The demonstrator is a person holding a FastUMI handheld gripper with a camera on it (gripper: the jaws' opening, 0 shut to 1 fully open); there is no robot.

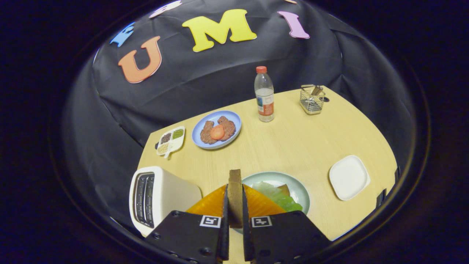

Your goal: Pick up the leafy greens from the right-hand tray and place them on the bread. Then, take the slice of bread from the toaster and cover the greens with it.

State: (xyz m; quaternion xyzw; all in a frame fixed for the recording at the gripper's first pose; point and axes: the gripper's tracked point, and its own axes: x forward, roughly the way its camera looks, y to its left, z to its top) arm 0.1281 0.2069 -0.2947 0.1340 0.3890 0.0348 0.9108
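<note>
The tool (235, 223) pinches a bread slice (235, 194) edgewise above the plate (298, 190) holding leafy greens (280, 196) (toaster (157, 198) alongside).

Three plates (276, 179) (217, 129) (349, 177), one toaster (159, 196), one bottle (264, 94), one wire basket (312, 99), one bread slice (235, 198)

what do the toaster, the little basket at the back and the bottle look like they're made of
Toaster: likely smooth cream plastic, matte sheen. Basket: shiny metal wire mesh. Bottle: clear plastic, see-through with a red cap. The gripper is shut on a bread slice.
</note>
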